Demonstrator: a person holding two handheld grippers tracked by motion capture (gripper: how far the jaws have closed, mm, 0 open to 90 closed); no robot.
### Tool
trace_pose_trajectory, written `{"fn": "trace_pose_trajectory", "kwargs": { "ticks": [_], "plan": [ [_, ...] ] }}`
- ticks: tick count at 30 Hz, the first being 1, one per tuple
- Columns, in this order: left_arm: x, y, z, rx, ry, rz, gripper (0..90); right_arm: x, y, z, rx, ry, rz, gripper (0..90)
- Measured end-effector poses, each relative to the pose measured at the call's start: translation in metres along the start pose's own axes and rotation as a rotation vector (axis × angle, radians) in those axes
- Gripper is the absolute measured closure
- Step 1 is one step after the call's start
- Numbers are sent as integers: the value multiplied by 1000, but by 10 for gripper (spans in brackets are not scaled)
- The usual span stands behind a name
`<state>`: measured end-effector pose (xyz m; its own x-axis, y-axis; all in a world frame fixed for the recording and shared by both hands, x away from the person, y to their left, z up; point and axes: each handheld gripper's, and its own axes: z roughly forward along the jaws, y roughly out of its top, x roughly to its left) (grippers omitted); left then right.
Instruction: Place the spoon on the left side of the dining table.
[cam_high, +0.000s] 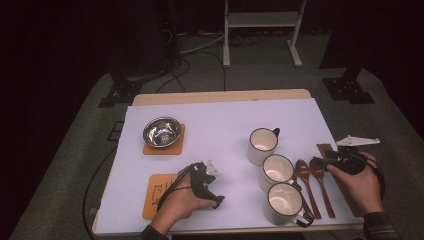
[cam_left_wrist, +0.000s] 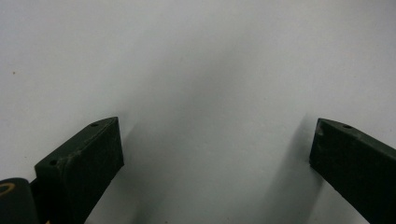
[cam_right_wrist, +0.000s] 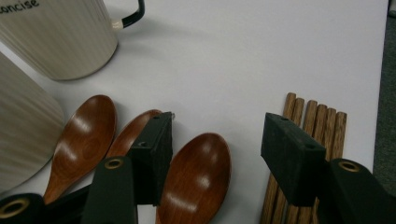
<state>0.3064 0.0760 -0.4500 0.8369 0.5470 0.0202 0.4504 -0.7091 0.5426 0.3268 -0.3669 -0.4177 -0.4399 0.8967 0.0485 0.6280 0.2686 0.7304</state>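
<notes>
On a white-covered table (cam_high: 220, 115) in a dark room with grey carpet, the right gripper (cam_right_wrist: 215, 154) hangs spread-jawed over a wooden spoon (cam_right_wrist: 198, 179) beside three mugs, while the left gripper (cam_left_wrist: 215, 154) rests spread-jawed on bare sheet.

High view is dim and soft, dark vignette around the lit white sheet (cam_high: 220, 125), glare on the steel bowl (cam_high: 162, 131). Gripper views are brighter (left one mildly blurred); jaws cast soft shadows, spoons (cam_right_wrist: 196, 177) show specular highlights.
</notes>
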Motion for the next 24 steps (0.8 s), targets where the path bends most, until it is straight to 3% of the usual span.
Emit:
{"fn": "trace_pose_trajectory", "kwargs": {
  "ticks": [12,24],
  "plan": [
    [0,0,0,1,-2,-3,13,6,-14,-7,23,-1,-5,433],
    [0,1,0,10,1,-3,13,11,-28,-9,62,-4,20,454]
  ]
}}
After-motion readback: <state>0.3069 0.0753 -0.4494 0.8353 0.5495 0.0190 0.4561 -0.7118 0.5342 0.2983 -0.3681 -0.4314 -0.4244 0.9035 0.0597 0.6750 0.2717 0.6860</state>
